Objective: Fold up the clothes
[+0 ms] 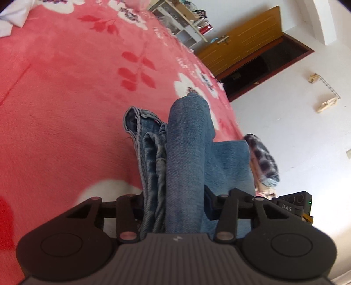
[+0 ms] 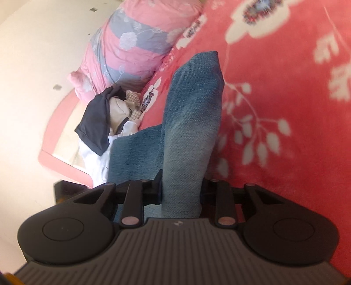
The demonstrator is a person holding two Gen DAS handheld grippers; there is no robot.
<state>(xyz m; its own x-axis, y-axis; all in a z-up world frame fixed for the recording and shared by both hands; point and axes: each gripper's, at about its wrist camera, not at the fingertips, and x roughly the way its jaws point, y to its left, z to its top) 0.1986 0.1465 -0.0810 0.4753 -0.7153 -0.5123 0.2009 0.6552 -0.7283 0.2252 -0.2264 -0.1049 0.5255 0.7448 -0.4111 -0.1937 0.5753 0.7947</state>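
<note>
Blue denim jeans [image 1: 186,153] are pinched by left gripper [image 1: 175,206] and right gripper [image 2: 181,193] above the near red floral blanket [image 1: 65,98]; both edges should be carried level.

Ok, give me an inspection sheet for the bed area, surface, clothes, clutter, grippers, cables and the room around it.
Surface: red floral blanket covering the bed.
Job's things: blue jeans, bunched and lifted, spanning both views.
Clutter: pile of clothes at the bed's edge beside a pink and grey pillow; plaid cloth at the other edge; white fabric in the far corner.
Grippers: left gripper shut on the jeans; right gripper shut on the jeans too.
Cables: nothing seen.
Surroundings: wooden door open onto a dark doorway, white shelf unit, white walls.
</note>
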